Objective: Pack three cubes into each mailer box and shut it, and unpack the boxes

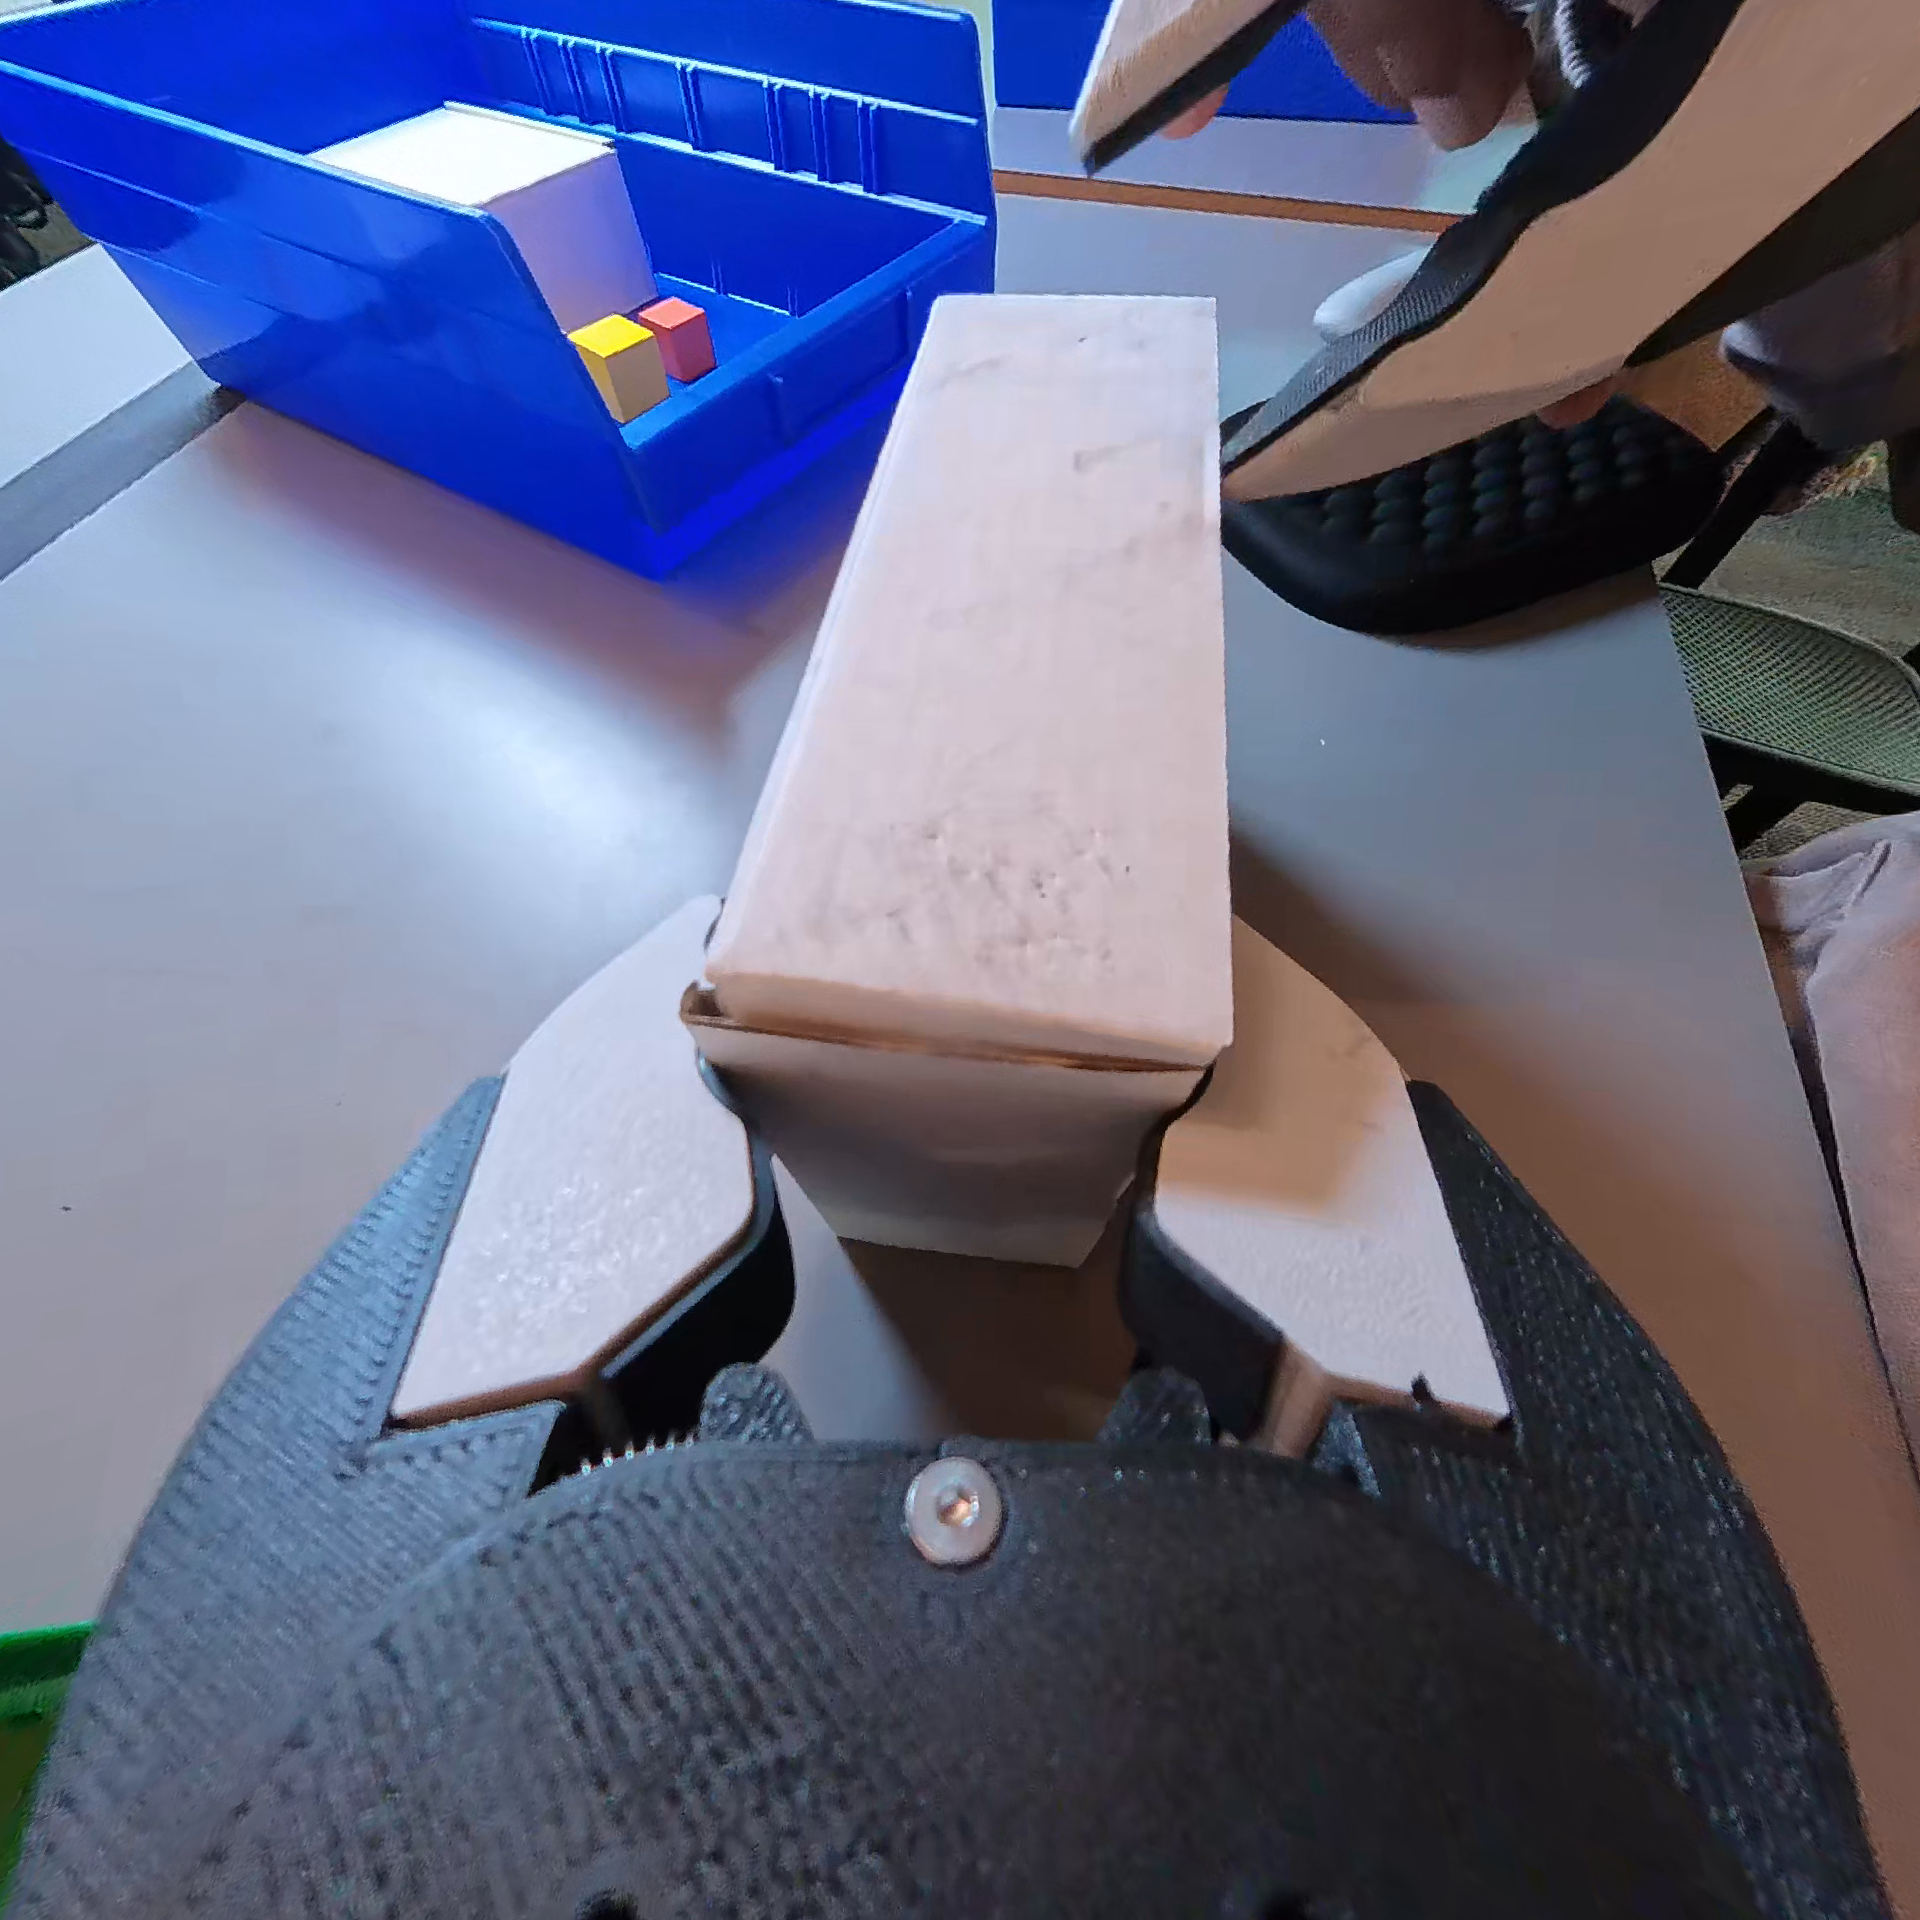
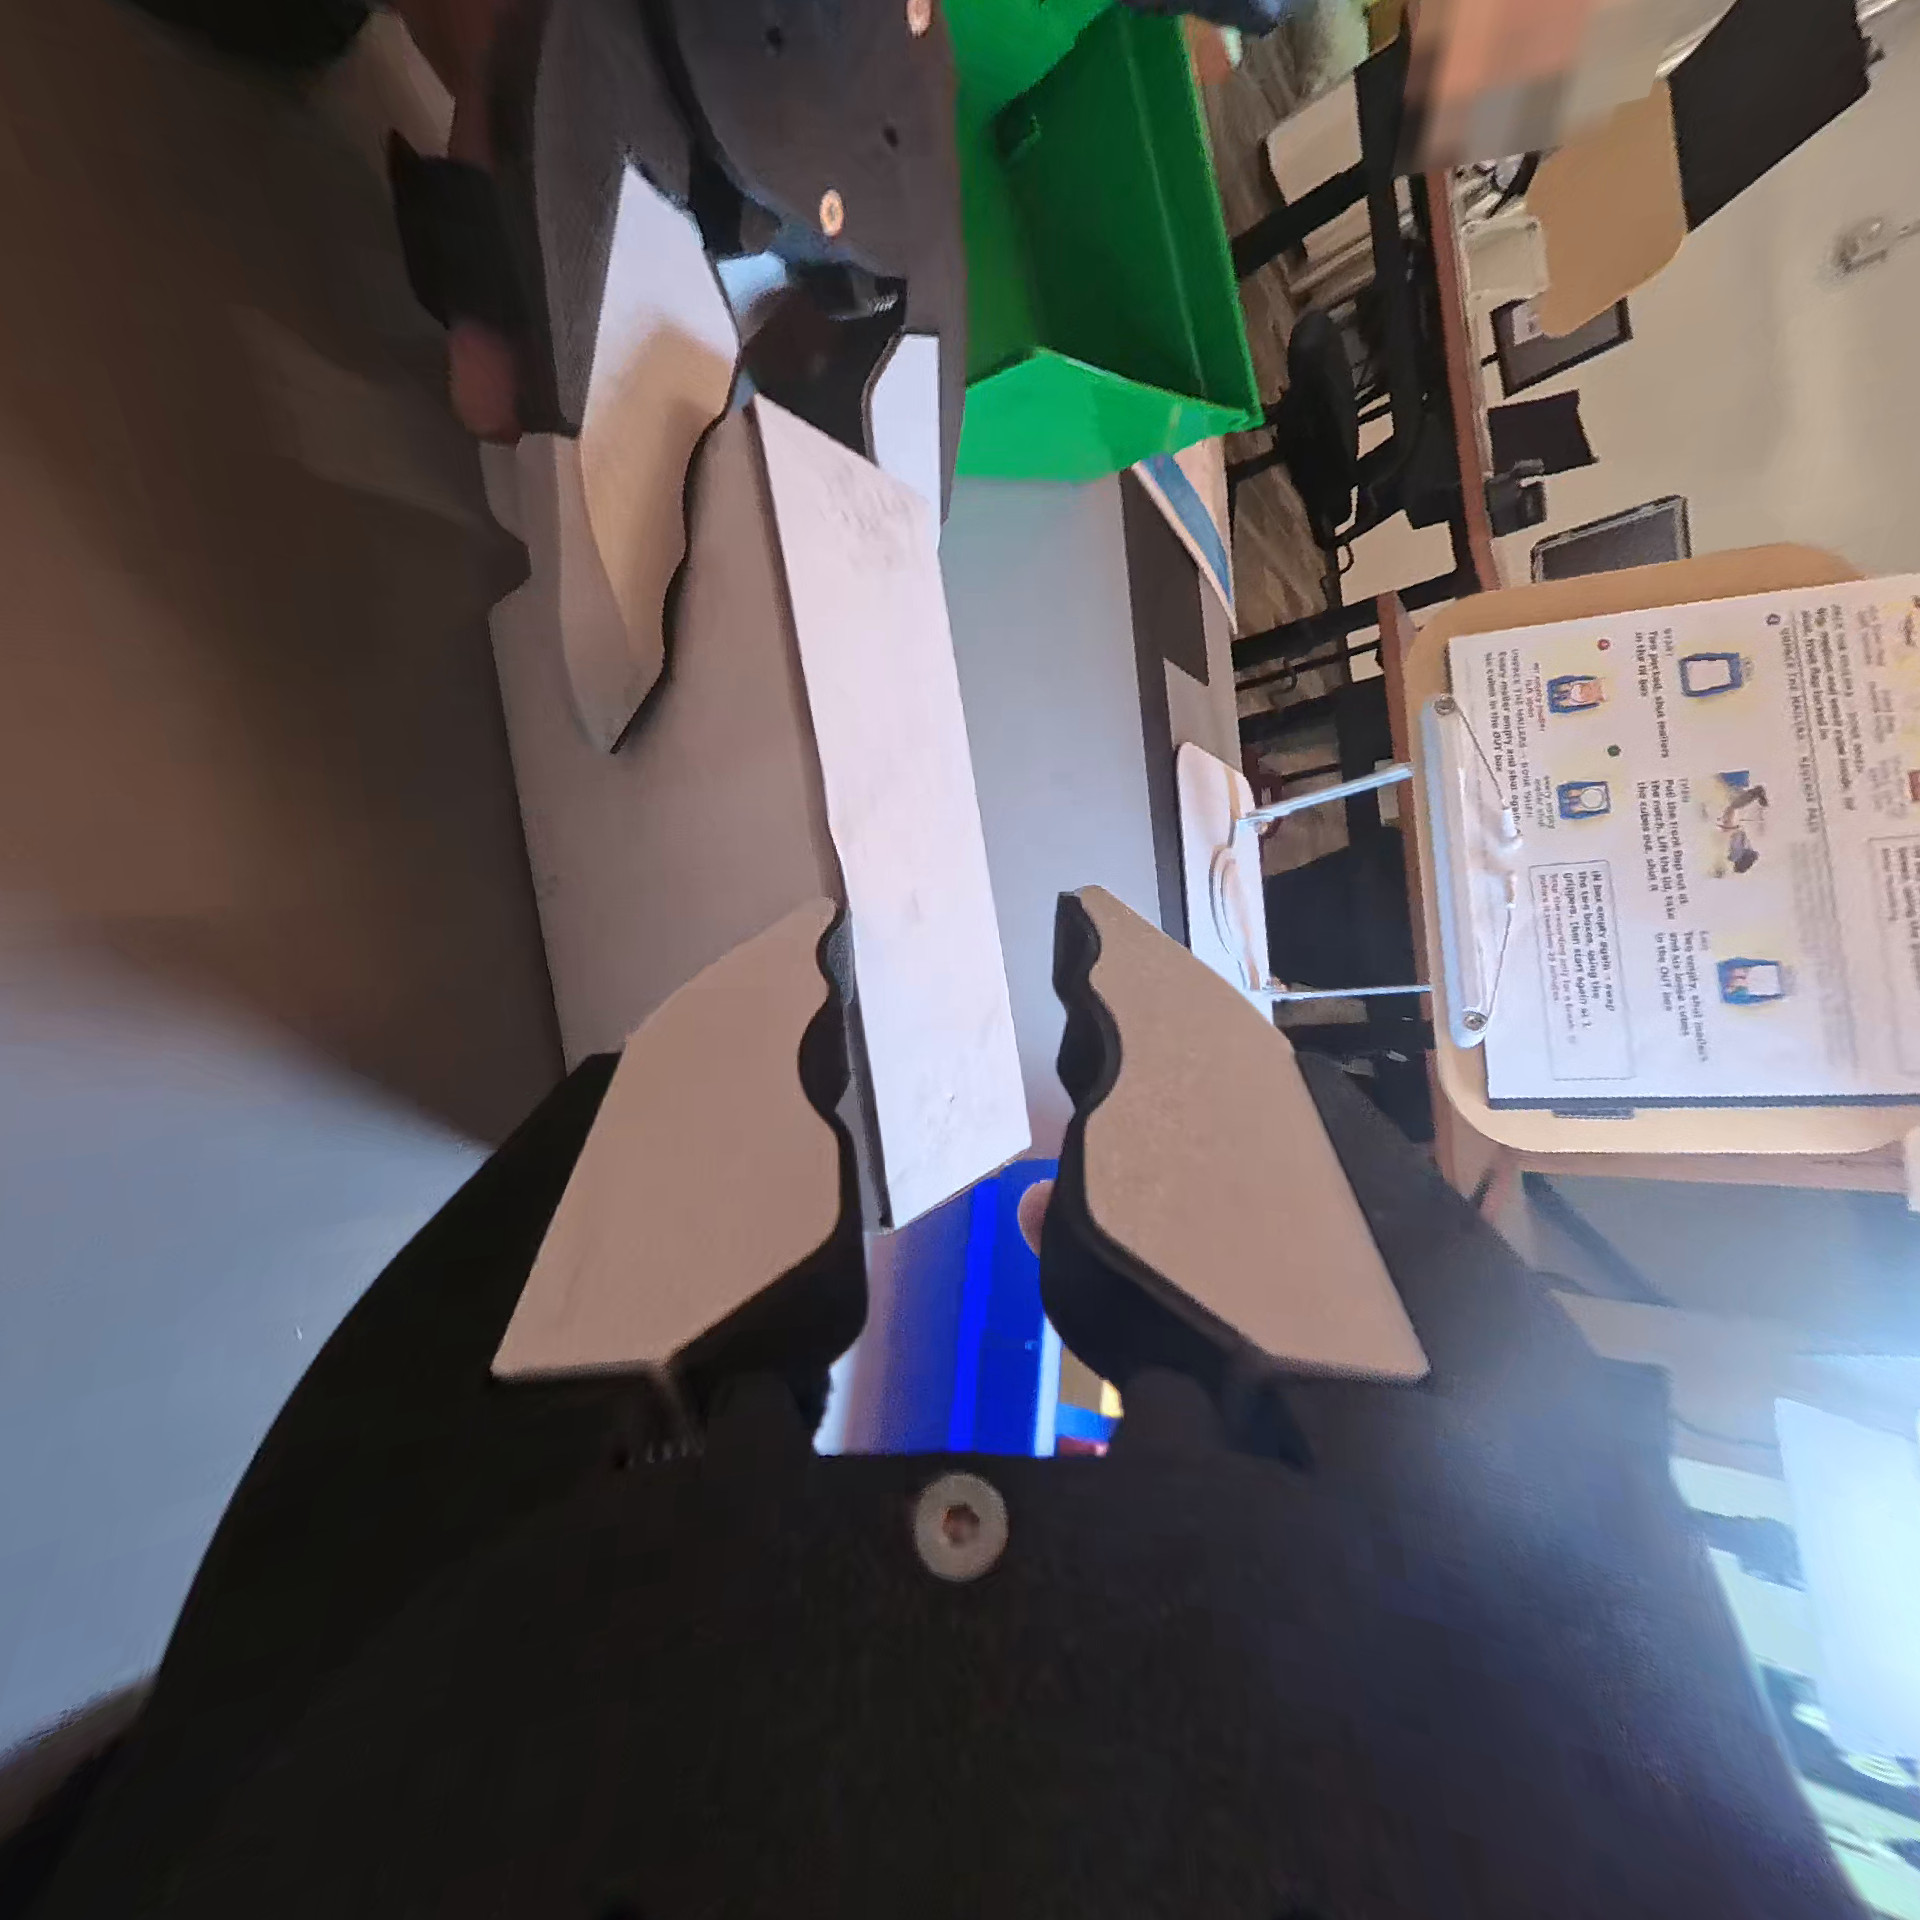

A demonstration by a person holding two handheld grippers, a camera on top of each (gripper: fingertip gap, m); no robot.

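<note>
Your left gripper [image 1: 951, 1132] is clamped on the near end of the white mailer box [image 1: 997, 707], one finger on each side wall, with the lid down and only a thin seam showing at that end. The box lies lengthwise away from you, near the right edge of the worktop [image 1: 364, 831]; whether its far end touches the surface or hangs just clear, the pictures do not settle.

Your right gripper [image 2: 951, 1049] stands with its fingers apart, turned on its side, at the box's far end. In the right wrist view one finger sits close against the box wall and the other is clear of it — nothing is gripped yet.

Whether you are closing or opening, the step looks like work on that far end. Keep the left grip steady and low on the walls, so that it does not pinch the lid against the base; squeezing harder would likely bow the cardboard and jam the flap. Bring the right fingers square to the far edge before closing them — coming in skewed may crease the corner.

Toward the far left corner of the worktop sits the blue bin [image 1: 499, 270], holding a yellow cube [image 1: 621, 366] and a red cube [image 1: 681, 335] side by side at its open front, with a second white box [image 1: 488, 171] behind them. Move the held box gently; I cannot tell whether it is loaded.
</note>
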